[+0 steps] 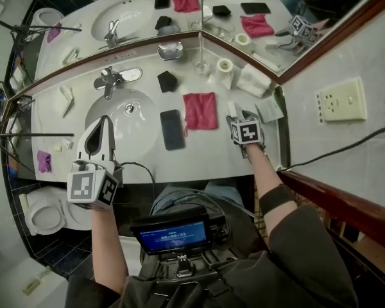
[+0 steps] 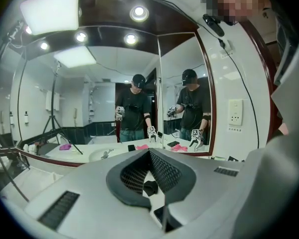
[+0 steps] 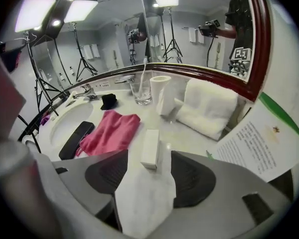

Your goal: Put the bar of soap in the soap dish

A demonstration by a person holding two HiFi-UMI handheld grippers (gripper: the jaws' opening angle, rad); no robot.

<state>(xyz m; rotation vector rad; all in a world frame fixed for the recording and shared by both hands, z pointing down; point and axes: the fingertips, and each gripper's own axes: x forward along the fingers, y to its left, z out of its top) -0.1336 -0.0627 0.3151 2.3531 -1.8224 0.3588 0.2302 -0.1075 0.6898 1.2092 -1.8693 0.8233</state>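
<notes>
One bar of soap [image 3: 150,146], a plain white oblong block with sharp edges, lies on the pale counter [image 3: 189,133], just right of a pink cloth [image 3: 109,131]. It sits between the spread jaws of the right gripper [image 1: 241,117], and neither pad touches it. The metal soap dish [image 1: 170,50] stands well apart, by the mirror. The left gripper [image 1: 104,119] hangs over the sink [image 1: 129,130], jaws closed and empty.
</notes>
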